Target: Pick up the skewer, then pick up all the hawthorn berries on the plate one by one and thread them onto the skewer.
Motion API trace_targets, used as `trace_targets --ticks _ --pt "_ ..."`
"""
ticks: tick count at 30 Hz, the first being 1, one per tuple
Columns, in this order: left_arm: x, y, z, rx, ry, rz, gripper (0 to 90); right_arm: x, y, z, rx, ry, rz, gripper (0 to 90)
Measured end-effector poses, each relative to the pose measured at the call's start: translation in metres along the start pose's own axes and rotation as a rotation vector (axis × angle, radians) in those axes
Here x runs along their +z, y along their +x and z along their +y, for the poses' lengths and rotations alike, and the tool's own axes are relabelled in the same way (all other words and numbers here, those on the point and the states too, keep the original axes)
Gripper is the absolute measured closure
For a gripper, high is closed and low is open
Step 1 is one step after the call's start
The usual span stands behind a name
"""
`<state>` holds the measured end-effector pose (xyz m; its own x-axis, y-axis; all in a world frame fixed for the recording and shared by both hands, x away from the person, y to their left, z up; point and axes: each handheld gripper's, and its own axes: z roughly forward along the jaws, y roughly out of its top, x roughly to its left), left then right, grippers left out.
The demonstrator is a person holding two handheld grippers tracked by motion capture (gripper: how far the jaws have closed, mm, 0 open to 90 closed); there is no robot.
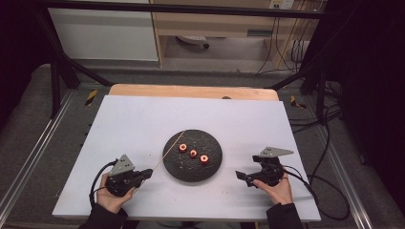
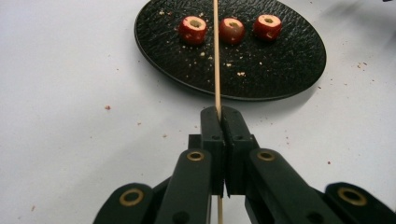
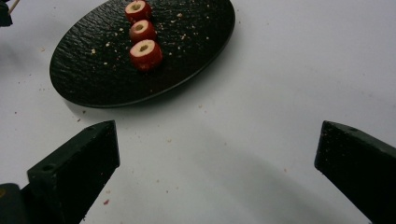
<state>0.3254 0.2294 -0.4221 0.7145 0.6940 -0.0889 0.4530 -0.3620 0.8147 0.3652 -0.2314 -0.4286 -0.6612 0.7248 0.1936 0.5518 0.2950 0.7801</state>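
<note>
From the high view, my left hand [image 1: 112,198] came in at the table's 7 o'clock corner, palm cupped under my left claw [image 1: 149,172], which pointed toward 2 o'clock at the black plate [image 1: 174,164]. That claw was clenched on a thin wooden skewer [image 1: 168,151], whose free end slanted up over the plate's rim at about 11 o'clock. My right hand [image 1: 277,191] sat at the table's 5 o'clock, its right claw [image 1: 242,176] aimed toward 9 o'clock, just beside the plate and apart from it. Three red rings [image 1: 193,153] lay in a diagonal row on the plate's middle. My sleeves were cut off by the bottom edge.

In the left gripper view, my jaws stood pressed together around the skewer [image 2: 216,56], which ran straight to 12 o'clock and left the frame at the top. It crossed the plate [image 2: 289,70] between the left and middle of the three red rings [image 2: 232,30]. Whether the stick touched the plate I couldn't tell. Crumbs dotted the plate and the white tabletop [image 2: 65,93].

In the right gripper view, my jaws were spread wide, nothing between them, over bare white tabletop [image 3: 261,107]. The plate [image 3: 84,79] lay at 11 o'clock, its far edge cropped, the red rings [image 3: 142,31] lined up toward 12. At the top left corner a blurred bit of the skewer tip [image 3: 14,5] poked in.
</note>
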Motion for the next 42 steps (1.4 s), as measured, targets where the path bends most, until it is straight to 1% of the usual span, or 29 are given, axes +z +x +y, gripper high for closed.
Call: trace_targets --ticks 1,6,8,10,11,13,14,17,18,21,26,27,29,30,31,34,39,42 --pt "0.000 0.001 -0.001 0.001 0.003 -0.003 88.4 0.002 0.003 0.006 -0.006 0.004 0.000 0.6" --pt "-0.002 0.003 -0.003 -0.005 -0.003 -0.004 88.4 0.011 0.012 0.021 -0.032 0.030 -0.001 0.6" --pt "-0.002 0.003 -0.004 -0.002 -0.003 -0.004 88.4 0.014 0.015 0.026 -0.036 0.042 0.001 0.6" --pt "-0.002 0.004 -0.005 -0.008 -0.001 -0.010 88.4 0.016 0.017 0.030 -0.040 0.046 0.005 0.6" --pt "-0.002 0.004 -0.005 -0.007 0.001 -0.010 88.4 0.021 0.021 0.036 -0.056 0.053 0.010 0.6" --pt "-0.001 0.004 -0.006 -0.007 0.000 -0.009 88.4 0.023 0.024 0.039 -0.056 0.063 0.011 0.6" --pt "-0.001 0.004 -0.006 -0.007 0.000 -0.009 88.4 0.027 0.028 0.045 -0.065 0.075 0.010 0.6" --pt "-0.001 0.004 -0.006 -0.007 -0.001 -0.011 88.4 0.031 0.031 0.050 -0.073 0.085 0.014 0.6" --pt "-0.001 0.004 -0.006 -0.008 -0.001 -0.012 88.4 0.036 0.034 0.055 -0.088 0.097 0.010 0.6" --pt "-0.001 0.005 -0.007 -0.011 0.000 -0.012 88.4 0.040 0.038 0.060 -0.088 0.106 0.006 0.6" --pt "-0.001 0.006 -0.007 -0.015 -0.006 -0.016 88.4 0.053 0.045 0.073 -0.106 0.157 -0.010 1.1" --pt "-0.001 0.006 -0.007 -0.015 -0.006 -0.013 88.4 0.057 0.047 0.077 -0.115 0.172 -0.012 1.2" --pt "-0.001 0.006 -0.007 -0.013 -0.005 -0.010 88.4 0.060 0.049 0.079 -0.118 0.180 -0.011 1.3" --pt "-0.001 0.006 -0.007 -0.014 -0.005 -0.011 88.4 0.065 0.051 0.083 -0.121 0.198 -0.014 1.7" --pt "0.000 0.006 -0.007 -0.013 -0.004 -0.010 88.4 0.065 0.051 0.083 -0.121 0.198 -0.014 1.7" --pt "0.000 0.007 -0.007 -0.013 -0.001 -0.005 88.4 0.072 0.053 0.089 -0.136 0.223 -0.015 3.0" --pt "0.001 0.008 -0.008 -0.013 0.003 -0.005 88.4 0.084 0.058 0.097 -0.138 0.274 -0.007 8.3" --pt "0.001 0.008 -0.008 -0.012 0.008 -0.005 88.4 0.091 0.059 0.102 -0.138 0.320 0.000 13.1"
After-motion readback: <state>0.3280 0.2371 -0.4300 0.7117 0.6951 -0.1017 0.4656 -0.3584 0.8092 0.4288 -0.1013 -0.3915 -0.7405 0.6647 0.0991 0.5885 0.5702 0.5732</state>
